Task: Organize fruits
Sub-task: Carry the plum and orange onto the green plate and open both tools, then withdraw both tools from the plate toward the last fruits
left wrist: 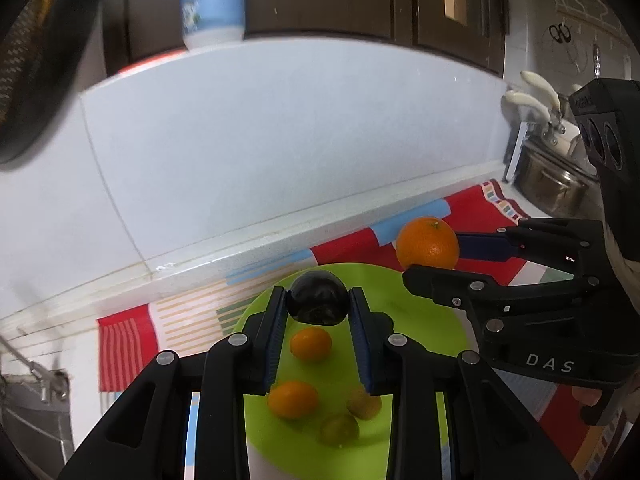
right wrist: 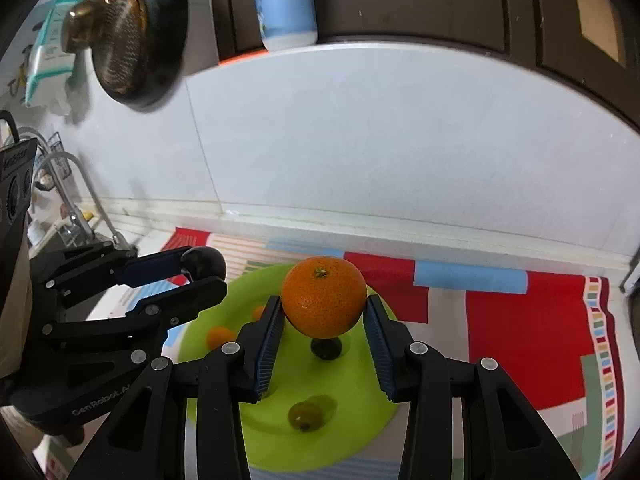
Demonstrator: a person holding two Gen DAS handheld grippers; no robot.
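Observation:
My left gripper [left wrist: 319,304] is shut on a dark plum [left wrist: 319,298] and holds it above the lime-green plate [left wrist: 416,312]. My right gripper [right wrist: 324,308] is shut on an orange [right wrist: 324,296] above the same plate [right wrist: 360,420]. On the plate lie two small orange kumquats [left wrist: 311,344] [left wrist: 293,399] and two green grapes [left wrist: 339,429] [left wrist: 364,403]. In the right wrist view a dark grape [right wrist: 327,348] and a green grape [right wrist: 306,416] lie under the orange. The right gripper with the orange [left wrist: 427,243] shows at the right of the left wrist view. The left gripper with the plum [right wrist: 204,262] shows at the left of the right wrist view.
The plate rests on a striped red, white and blue cloth [right wrist: 520,320] on the counter, against a white tiled wall [left wrist: 280,140]. A steel pot [left wrist: 556,184] stands to the right, a sink tap [right wrist: 76,192] to the left. A blue bottle [right wrist: 286,0] stands on the ledge above.

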